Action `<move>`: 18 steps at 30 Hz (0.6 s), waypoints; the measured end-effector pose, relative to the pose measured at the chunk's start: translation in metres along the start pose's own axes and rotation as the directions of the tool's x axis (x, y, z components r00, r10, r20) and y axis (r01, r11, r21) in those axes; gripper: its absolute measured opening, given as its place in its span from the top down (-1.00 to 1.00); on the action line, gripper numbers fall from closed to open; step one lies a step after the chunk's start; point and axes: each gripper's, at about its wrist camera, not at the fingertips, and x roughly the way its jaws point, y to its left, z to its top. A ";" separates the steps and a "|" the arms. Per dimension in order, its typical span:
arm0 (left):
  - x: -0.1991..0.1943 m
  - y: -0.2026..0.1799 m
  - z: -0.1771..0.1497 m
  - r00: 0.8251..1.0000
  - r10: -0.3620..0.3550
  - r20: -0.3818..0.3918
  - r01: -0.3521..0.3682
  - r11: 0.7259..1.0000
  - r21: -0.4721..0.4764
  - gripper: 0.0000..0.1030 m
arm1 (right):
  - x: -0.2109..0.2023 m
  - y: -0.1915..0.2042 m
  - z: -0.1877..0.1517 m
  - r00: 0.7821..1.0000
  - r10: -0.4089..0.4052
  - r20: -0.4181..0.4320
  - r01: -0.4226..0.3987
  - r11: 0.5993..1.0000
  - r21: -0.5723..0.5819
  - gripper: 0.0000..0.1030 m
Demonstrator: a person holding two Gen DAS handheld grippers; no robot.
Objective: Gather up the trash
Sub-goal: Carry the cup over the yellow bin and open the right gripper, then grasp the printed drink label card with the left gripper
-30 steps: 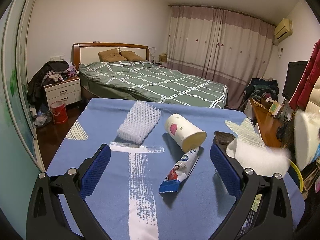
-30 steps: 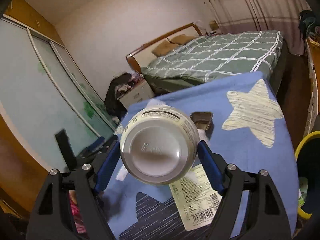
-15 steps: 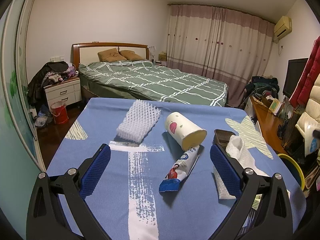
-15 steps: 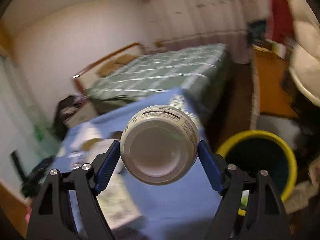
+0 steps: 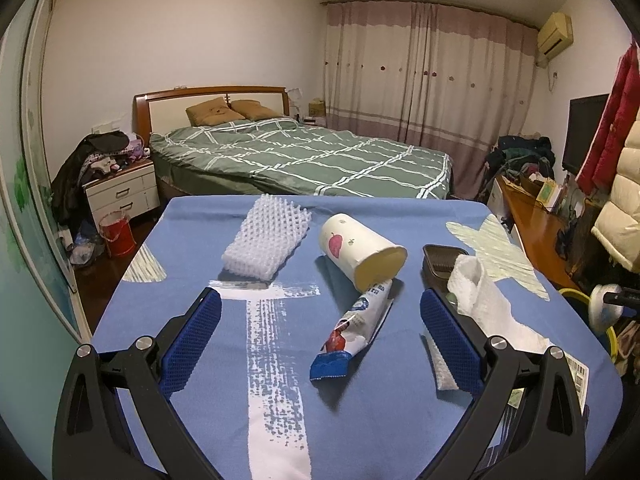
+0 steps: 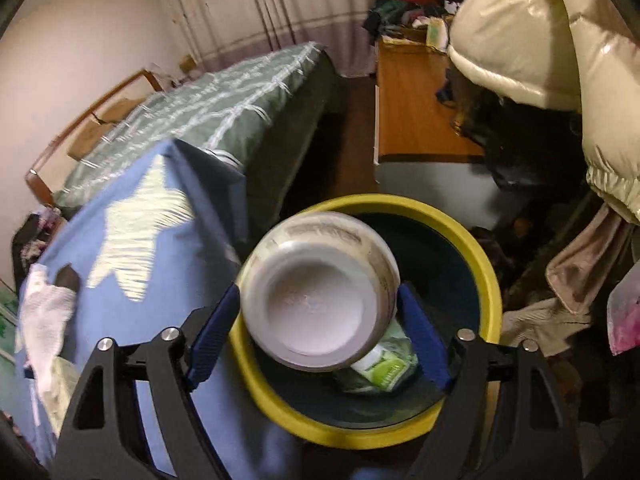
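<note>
My right gripper hangs over the yellow-rimmed bin, with a white jar bottom-up between its blue pads. Its jaws are opening, and the jar sits tilted and blurred between them. A green packet lies inside the bin. My left gripper stands open and low over the blue tablecloth, holding nothing. Ahead of it lie a blue-and-white wrapper, a tipped paper cup, a white foam net, a dark tray and a white crumpled sheet.
The bin stands on the floor just off the table's right edge, next to a wooden desk. A cream puffer jacket hangs over it on the right. A bed lies beyond the table's far edge. A barcoded label rests near the right corner.
My right gripper swung with the jar from over the table to above the bin and tipped downward. The jar now sits askew between wider pads. The left gripper has stayed put.
</note>
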 end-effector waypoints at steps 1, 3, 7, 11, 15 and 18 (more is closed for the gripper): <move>0.000 -0.001 0.000 1.000 -0.005 -0.002 0.005 1.000 0.005 -0.90 | 0.003 0.001 0.001 1.000 -0.001 0.002 0.001 1.000 0.005 -0.62; 0.001 -0.005 -0.001 1.000 -0.024 -0.009 0.024 1.000 0.018 -0.90 | -0.002 0.001 -0.003 1.000 -0.002 0.007 0.002 1.000 0.003 -0.62; 0.004 -0.016 -0.002 0.998 -0.059 -0.030 0.061 0.997 0.051 -0.90 | -0.002 0.002 -0.004 1.000 0.020 0.012 -0.020 1.000 -0.009 -0.62; 0.005 -0.033 -0.004 0.986 -0.148 -0.082 0.154 0.986 0.065 -0.90 | -0.007 0.007 -0.004 0.999 0.049 0.016 -0.048 0.999 -0.023 -0.62; -0.005 -0.074 -0.010 0.961 -0.235 -0.145 0.250 0.964 0.095 -0.90 | -0.014 0.010 -0.003 0.997 0.072 0.024 -0.071 0.997 -0.029 -0.62; -0.011 -0.106 -0.021 0.930 -0.300 -0.214 0.325 0.941 0.094 -0.90 | -0.020 0.016 -0.005 0.991 0.133 0.024 -0.132 0.991 -0.037 -0.62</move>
